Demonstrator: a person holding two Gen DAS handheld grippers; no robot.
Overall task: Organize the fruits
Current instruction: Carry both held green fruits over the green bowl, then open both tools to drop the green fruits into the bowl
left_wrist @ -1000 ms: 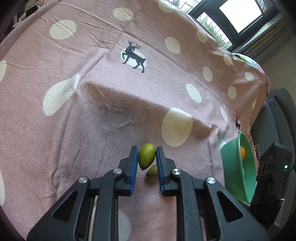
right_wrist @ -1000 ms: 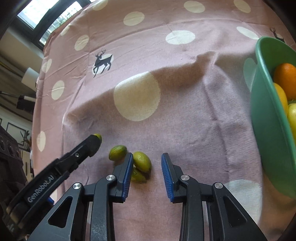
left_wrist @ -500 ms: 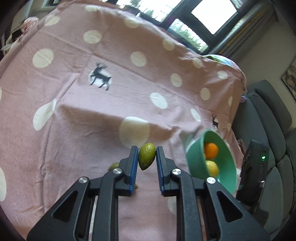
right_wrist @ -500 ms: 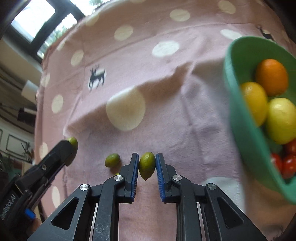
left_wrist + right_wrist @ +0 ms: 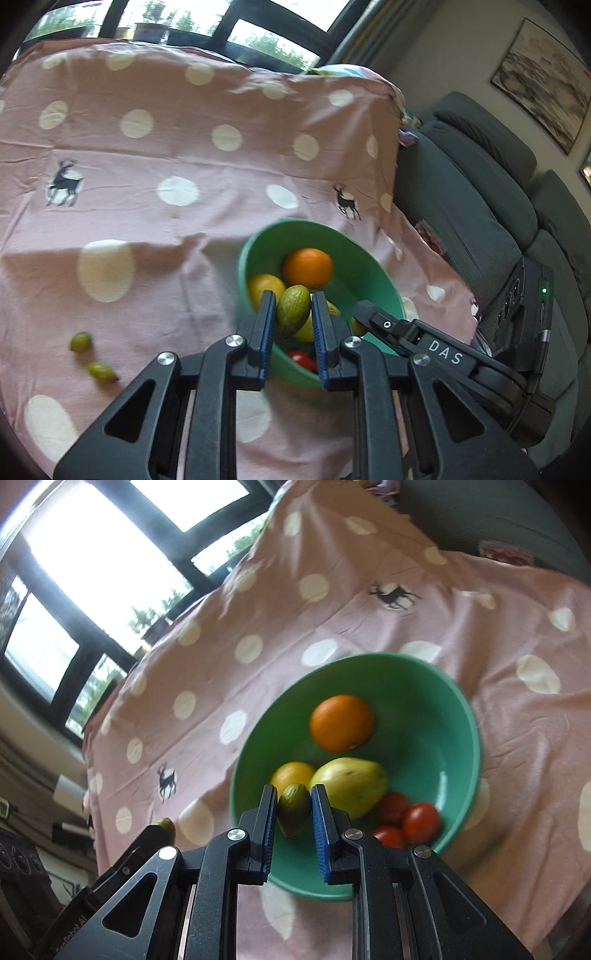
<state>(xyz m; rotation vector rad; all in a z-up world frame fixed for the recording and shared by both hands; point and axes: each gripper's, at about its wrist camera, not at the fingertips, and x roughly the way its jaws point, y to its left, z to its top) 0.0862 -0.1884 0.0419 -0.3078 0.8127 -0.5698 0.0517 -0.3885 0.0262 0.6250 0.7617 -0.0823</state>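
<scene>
Grippers first: the left gripper (image 5: 293, 325) pinches an oval green fruit (image 5: 293, 309) between its blue pads, and the right gripper (image 5: 294, 814) clamps a smaller green one (image 5: 294, 808) the same way, both poised over the near rim of the green bowl (image 5: 458, 716). Inside it lie an orange (image 5: 341, 722), a yellow fruit (image 5: 291, 775), a pale pear (image 5: 351, 782) and some tomatoes (image 5: 421, 821). Two more little green fruits (image 5: 81, 341) wait on the pink dotted cloth (image 5: 147, 206), well off to the left. The trouble I would watch for is crowding: both tools hang just beside each other at one edge of the bowl, so if they let go together the fingers may knock, or a fruit may strike the rim and roll off across the cloth. Each fruit is held near its middle with its ends poking out, so a small twist might let it slip early. A drop from height onto the tomatoes could bruise them, I think. The left camera alone shows the stray fruits on the cloth, the right tool's arm reaching in beside the bowl, and the grey sofa (image 5: 480, 206) beyond. The right camera alone shows the pear and the three tomatoes plainly, and how much bare bowl floor remains on the far side for landing.
</scene>
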